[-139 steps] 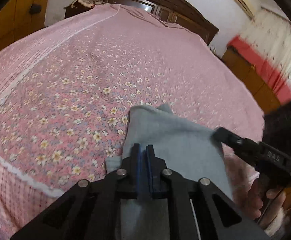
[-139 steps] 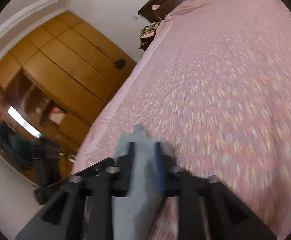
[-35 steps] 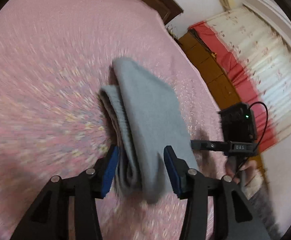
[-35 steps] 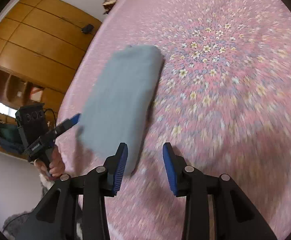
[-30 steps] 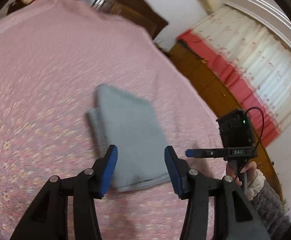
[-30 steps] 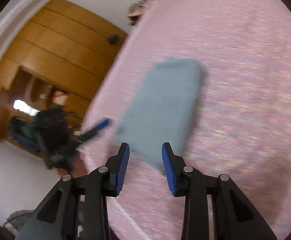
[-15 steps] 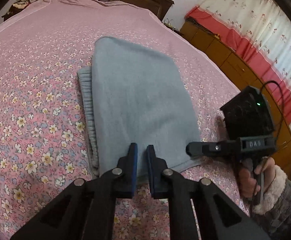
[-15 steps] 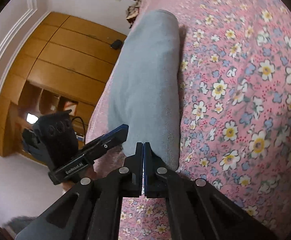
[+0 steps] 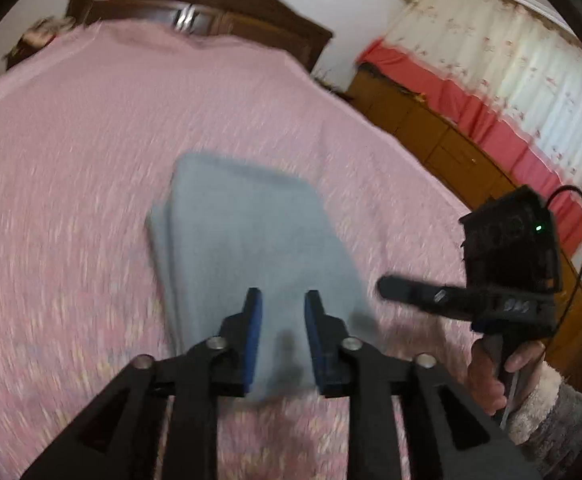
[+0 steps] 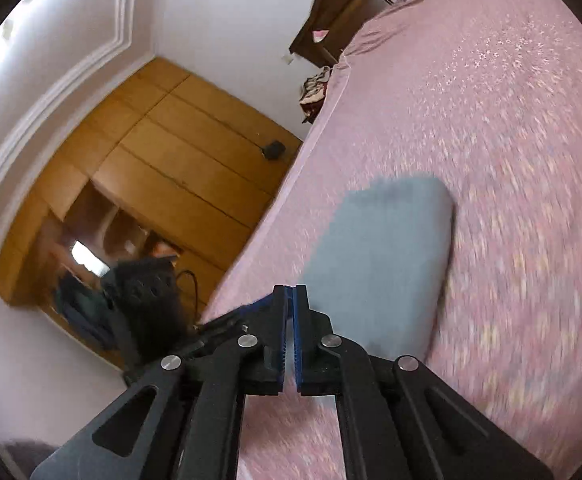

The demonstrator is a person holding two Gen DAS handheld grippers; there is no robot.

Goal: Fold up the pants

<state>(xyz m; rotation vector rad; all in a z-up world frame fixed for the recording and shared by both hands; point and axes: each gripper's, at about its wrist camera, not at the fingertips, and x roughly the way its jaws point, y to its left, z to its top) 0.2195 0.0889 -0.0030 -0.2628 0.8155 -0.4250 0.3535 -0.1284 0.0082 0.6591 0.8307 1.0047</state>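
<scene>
The grey pants [image 9: 247,240] lie folded into a thick rectangle on the pink flowered bedspread [image 9: 91,140]. My left gripper [image 9: 283,320] hovers over their near end. Its jaws are opening, and the cloth shows in the gap without the blue pads pressing on it. In the right wrist view the pants [image 10: 383,256] lie just beyond and to the right of my right gripper [image 10: 291,308]. That gripper is shut, with only a thin slit between its pads and nothing in it. The right gripper [image 9: 383,288] also shows beside the pants' right edge, apart from them.
A dark wooden headboard [image 9: 211,12] closes the far end of the bed. A wooden wardrobe [image 10: 171,168] stands past the bed's left side, and a low cabinet with a red and white curtain [image 9: 511,92] on the right. A hand in a fuzzy sleeve [image 9: 491,372] holds the right gripper.
Both grippers stood open a second ago, then shut at the pants' near edge. Since then the left jaws have parted again and both views have drawn back, blurred by motion.
</scene>
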